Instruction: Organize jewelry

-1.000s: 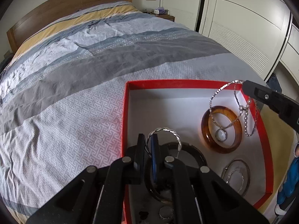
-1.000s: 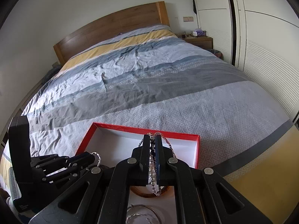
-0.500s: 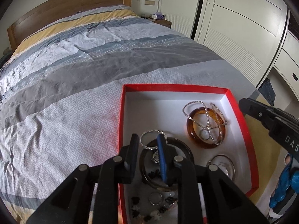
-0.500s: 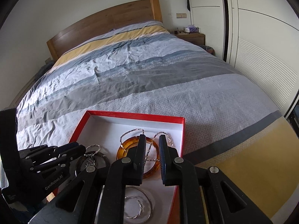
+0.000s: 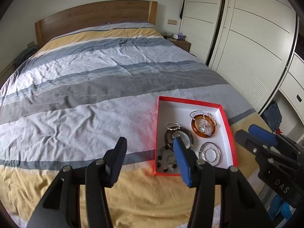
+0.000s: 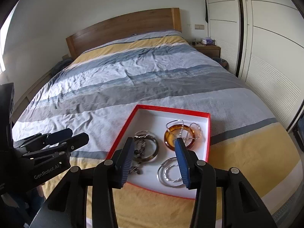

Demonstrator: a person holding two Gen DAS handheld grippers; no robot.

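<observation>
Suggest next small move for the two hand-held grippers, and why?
Probably pull both back and stop: left hand-held gripper and right hand-held gripper are opening with nothing between the jaws, and the visible jewelry, including the amber bangle, lies inside the red box.

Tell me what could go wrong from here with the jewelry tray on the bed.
The red tray rests on soft, wrinkled bedding close to the foot of the bed, so a nudge might tip it. The chain necklace lies draped over the amber bangle; lifting one could drag the other. The left claw and right claw are opening with nothing between them, so nothing steadies the tray.
</observation>
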